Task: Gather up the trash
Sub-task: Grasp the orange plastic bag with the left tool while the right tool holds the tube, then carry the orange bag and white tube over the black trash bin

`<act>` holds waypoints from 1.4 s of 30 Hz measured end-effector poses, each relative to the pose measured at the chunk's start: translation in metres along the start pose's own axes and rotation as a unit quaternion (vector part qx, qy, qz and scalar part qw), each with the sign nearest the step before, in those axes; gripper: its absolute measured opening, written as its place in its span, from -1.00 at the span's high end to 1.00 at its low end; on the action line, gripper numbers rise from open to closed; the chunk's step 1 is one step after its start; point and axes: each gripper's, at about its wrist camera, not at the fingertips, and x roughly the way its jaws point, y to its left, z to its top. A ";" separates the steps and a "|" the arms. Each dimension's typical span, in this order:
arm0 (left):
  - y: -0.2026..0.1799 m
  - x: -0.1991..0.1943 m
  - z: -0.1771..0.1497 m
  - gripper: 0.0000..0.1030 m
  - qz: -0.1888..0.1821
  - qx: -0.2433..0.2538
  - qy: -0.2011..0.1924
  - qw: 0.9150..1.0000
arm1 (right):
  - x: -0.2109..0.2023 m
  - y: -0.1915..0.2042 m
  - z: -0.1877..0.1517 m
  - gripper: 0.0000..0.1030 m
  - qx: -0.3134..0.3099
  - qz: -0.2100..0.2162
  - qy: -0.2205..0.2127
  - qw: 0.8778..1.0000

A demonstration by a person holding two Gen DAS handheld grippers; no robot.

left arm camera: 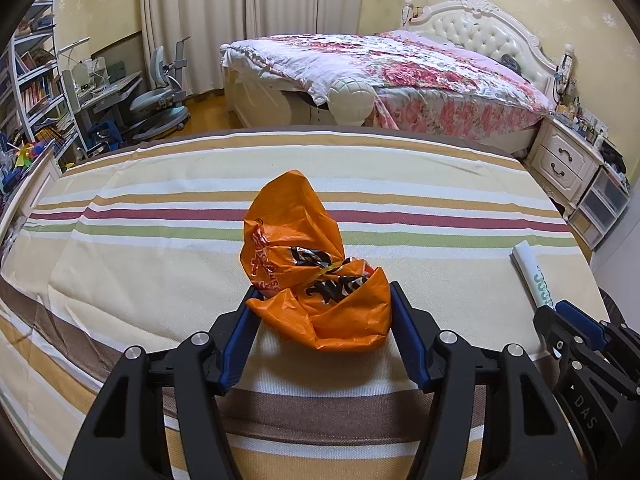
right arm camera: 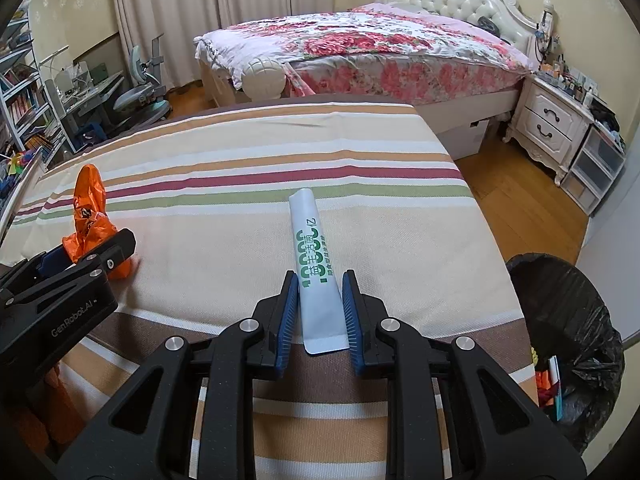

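Clamping the white sachet (right arm camera: 316,272) near the worktop's (right arm camera: 248,152) right edge, the right tool (right arm camera: 320,304) is ready; the left tool (left arm camera: 324,308), jaws apart, straddles the orange bag (left arm camera: 312,272). Neither has reached the bin (right arm camera: 568,320).

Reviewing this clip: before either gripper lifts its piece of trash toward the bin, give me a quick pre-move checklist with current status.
1. Right gripper shut on the white tube: ok.
2. Left gripper straddles the orange bag: ok.
3. Left pads pressing firmly on the bag: cannot tell.
4. Bin with black liner open beside the striped surface: ok.
5. Room left in the bin: cannot tell.
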 end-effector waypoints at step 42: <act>-0.041 -0.066 -0.059 -0.15 -0.042 0.056 -0.019 0.997 | -0.075 -0.020 -0.067 0.58 0.006 -0.005 -0.030 1.000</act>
